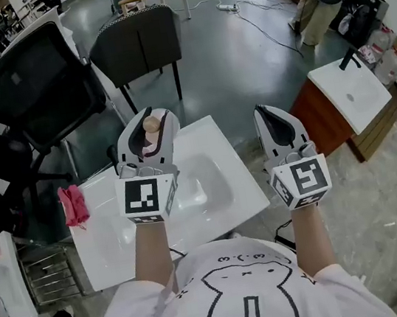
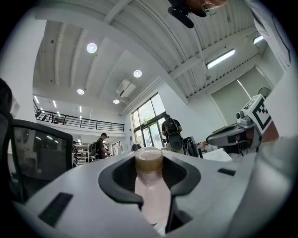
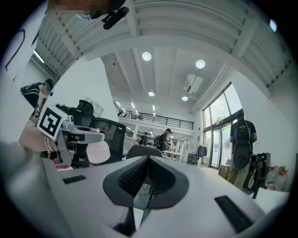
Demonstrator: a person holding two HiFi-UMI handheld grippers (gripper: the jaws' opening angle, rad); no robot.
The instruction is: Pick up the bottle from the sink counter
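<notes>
head view: your left gripper [image 1: 152, 120] pinches the pink bottle [image 1: 151, 126] above the white sink counter [image 1: 113, 234], with a pink cloth [image 1: 73, 204] at its 9 o'clock edge and chairs [image 1: 39, 97] at 11 o'clock. left gripper view: the jaws clamp the bottle under its tan cap [image 2: 149, 160], so the pick-up looks done and you only need a steady hold. right gripper view: your right gripper [image 3: 148, 162] is pressed together on nothing.

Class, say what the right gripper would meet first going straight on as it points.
Likely nothing near: the right gripper aims level over open floor; the grey chair sits nearest, slightly low.
</notes>
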